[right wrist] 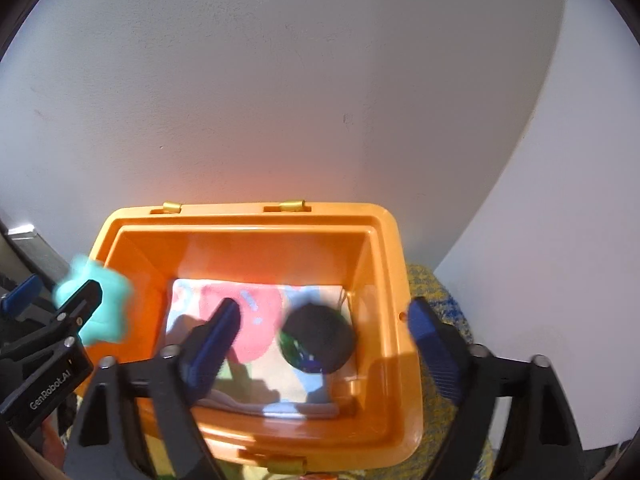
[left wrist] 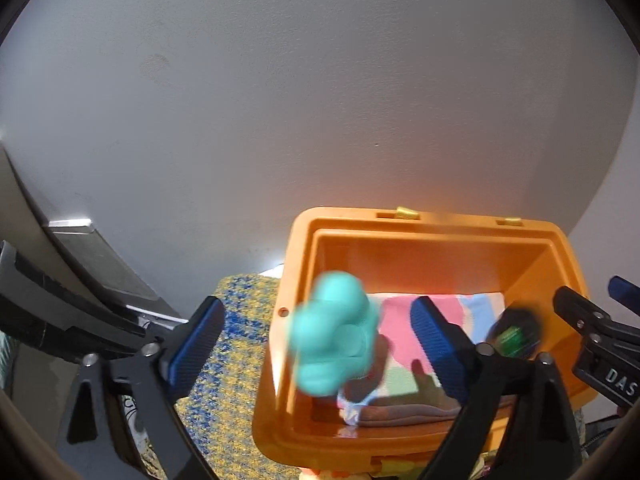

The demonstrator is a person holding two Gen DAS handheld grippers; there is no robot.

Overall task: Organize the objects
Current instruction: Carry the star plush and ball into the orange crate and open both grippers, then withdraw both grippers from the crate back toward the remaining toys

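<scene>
Yellow-and-blue speckled mat [left wrist: 236, 360] under an open orange bin [left wrist: 400, 232] set against a pale wall [left wrist: 320, 80]. Left hand-held gripper [left wrist: 316, 344] spread wide; a blurred teal lumpy toy [left wrist: 334, 332] sits between its fingers, untouched, over the bin's left rim. Folded pastel cloth [right wrist: 256, 320] lines the bin floor. Right hand-held gripper [right wrist: 324, 344] also spread; a blurred black round object [right wrist: 324, 338] lies between its fingers, over the cloth.

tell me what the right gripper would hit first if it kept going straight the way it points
Probably the blurred black round object between the right gripper's open jaws, over the colourful cloth inside the orange bin; depth is unclear.
</scene>
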